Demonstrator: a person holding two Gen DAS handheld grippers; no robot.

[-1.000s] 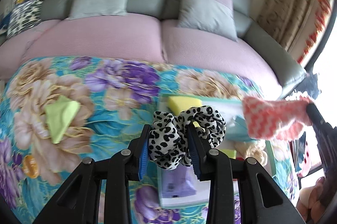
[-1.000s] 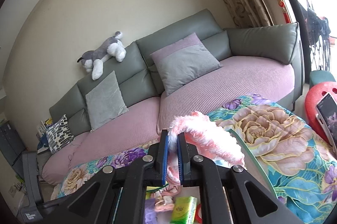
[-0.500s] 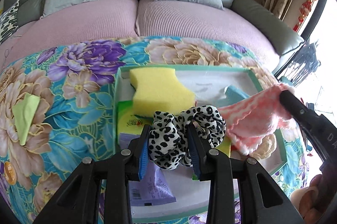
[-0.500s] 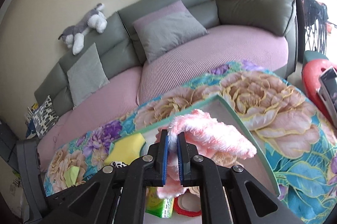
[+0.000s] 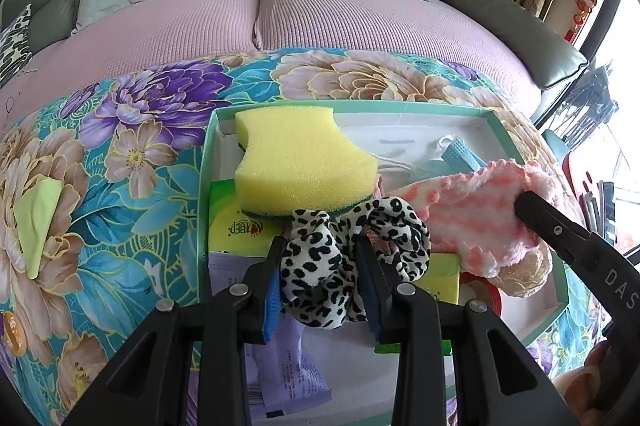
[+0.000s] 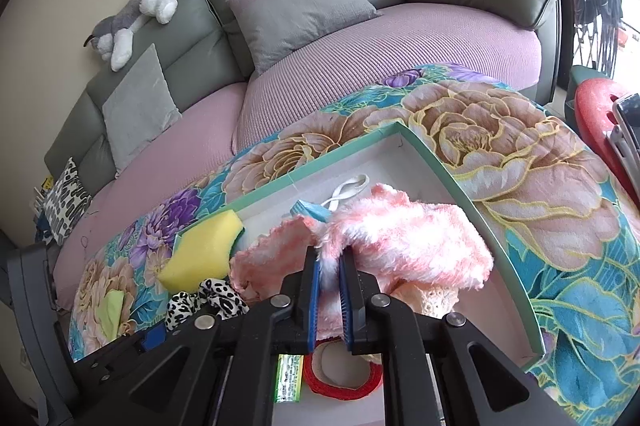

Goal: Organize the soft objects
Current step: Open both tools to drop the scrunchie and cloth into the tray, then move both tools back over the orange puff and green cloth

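- Jaws: those of the left gripper (image 5: 320, 266) are clamped on a leopard-print scrunchie (image 5: 352, 258); those of the right gripper (image 6: 329, 290) have just been opening a little, with the fluffy pink cloth (image 6: 400, 238) between the blue pads, which still press on it.
- Sofa (image 6: 360, 66): grey-green back, lilac seat, grey cushions (image 6: 300, 10) leaning against the back; a plush dog (image 6: 132, 14) lies along the top edge.
- Table (image 5: 132, 162): covered with a floral cloth in teal, purple and beige, standing in front of the sofa.
- Box (image 5: 208, 162): shallow, green-rimmed, white inside, resting on the table; both grippers hang over it.
- Yellow sponge (image 5: 300, 162): lying in the far left part of the box, partly over a green packet (image 5: 232, 226).
- Pink cloth: in the right half of the box, draped over a beige crocheted piece (image 6: 428, 300).
- Scrunchie: above the middle of the box, just in front of the sponge.
- Lilac packet (image 5: 280, 374): flat in the near left of the box.
- Red ring (image 6: 340, 382): in the near part of the box, below the right gripper.
- Light green cloth (image 5: 36, 222): on the table, well left of the box.
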